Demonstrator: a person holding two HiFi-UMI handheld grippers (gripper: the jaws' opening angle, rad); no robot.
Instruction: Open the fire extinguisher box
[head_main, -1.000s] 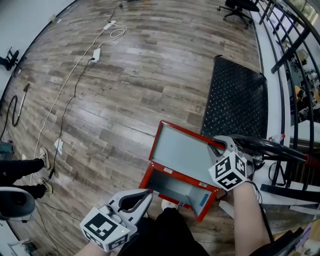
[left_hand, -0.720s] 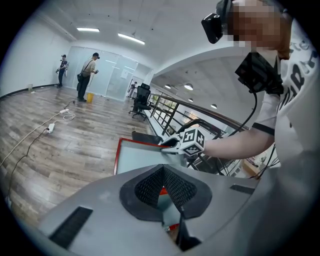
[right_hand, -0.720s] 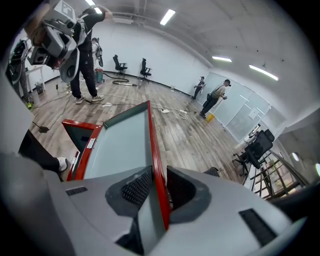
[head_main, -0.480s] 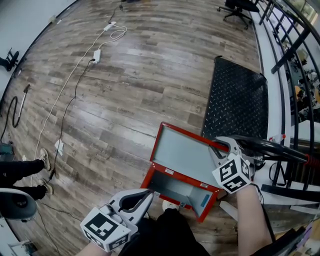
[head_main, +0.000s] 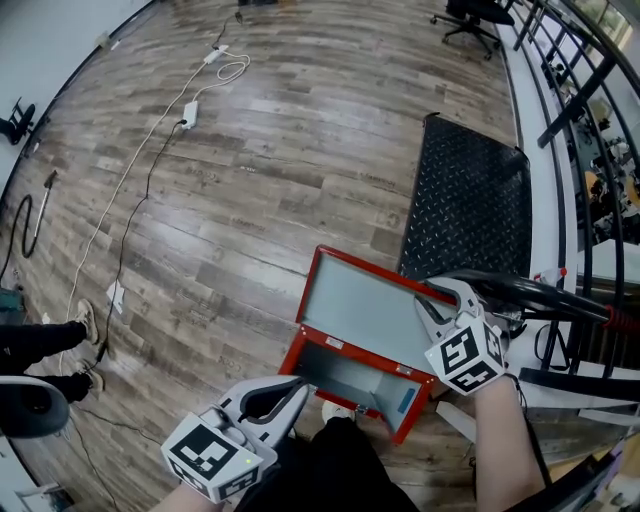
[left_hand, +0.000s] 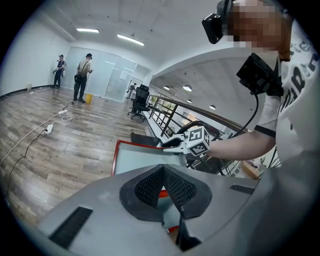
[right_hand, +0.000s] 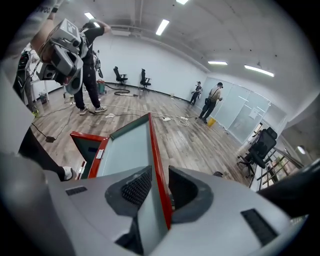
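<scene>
Wood-plank floor (head_main: 250, 150): red fire extinguisher box (head_main: 345, 378) beside black mat (head_main: 470, 200), lid (head_main: 365, 305) raised. Right gripper (head_main: 438, 302) pinches the lid's red edge, apparently to hold it open. Left gripper (head_main: 296, 388), jaws pressed together and empty, hovers by the box's near corner.

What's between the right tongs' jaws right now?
The right tongs clamp the red-rimmed edge of the raised box lid; the right gripper view shows it.

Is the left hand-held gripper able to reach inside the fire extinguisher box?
Likely yes: the right hand-held gripper holds the door open; nothing blocks the left hand-held gripper.
</scene>
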